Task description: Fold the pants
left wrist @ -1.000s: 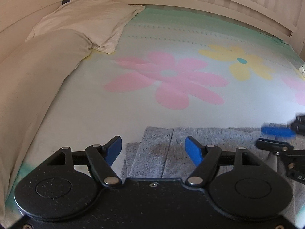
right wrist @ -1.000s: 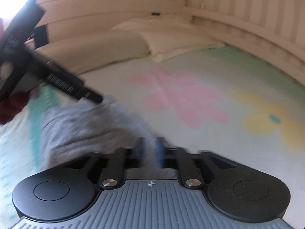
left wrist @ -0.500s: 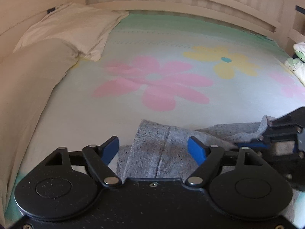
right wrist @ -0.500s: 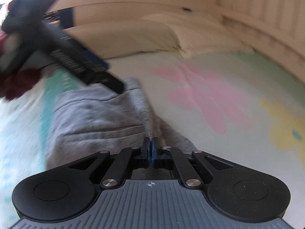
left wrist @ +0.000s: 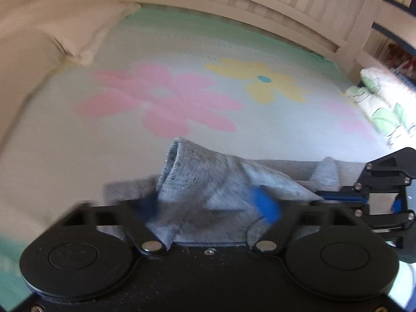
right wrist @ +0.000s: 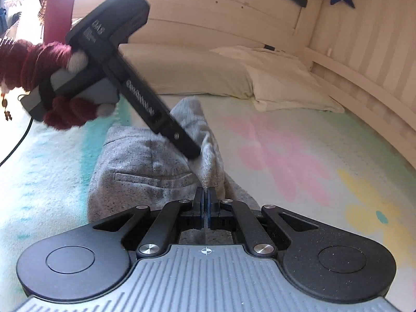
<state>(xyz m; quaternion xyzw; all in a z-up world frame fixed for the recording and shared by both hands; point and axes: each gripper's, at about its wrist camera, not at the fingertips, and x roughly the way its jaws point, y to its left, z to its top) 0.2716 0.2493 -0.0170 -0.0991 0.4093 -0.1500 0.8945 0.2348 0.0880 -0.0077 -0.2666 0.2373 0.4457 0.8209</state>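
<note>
Grey pants [left wrist: 208,176] lie bunched on the flower-print sheet [left wrist: 166,104]. A ridge of the cloth stands up between the blue fingers [left wrist: 265,205] of my left gripper [left wrist: 206,205], which is still spread wide and blurred. In the right wrist view the pants [right wrist: 145,161] show a welt pocket, and my right gripper [right wrist: 205,202] is shut on a raised edge of them. That same gripper [left wrist: 338,197] appears at the right of the left wrist view, pinching the cloth. The left gripper [right wrist: 189,153] reaches down into the fold, held by a hand in a dark red fuzzy sleeve [right wrist: 33,62].
A long bolster [right wrist: 187,72] and a white pillow [right wrist: 280,85] lie at the head of the bed. A slatted wooden rail [left wrist: 260,7] runs along the far side. A folded leaf-print quilt [left wrist: 384,104] sits at the right. A cable [right wrist: 15,145] trails at the left.
The right gripper has raised its pinched edge, and the cloth has lifted into a ridge between the left fingers. The left view has swung right and lower toward the pants.
</note>
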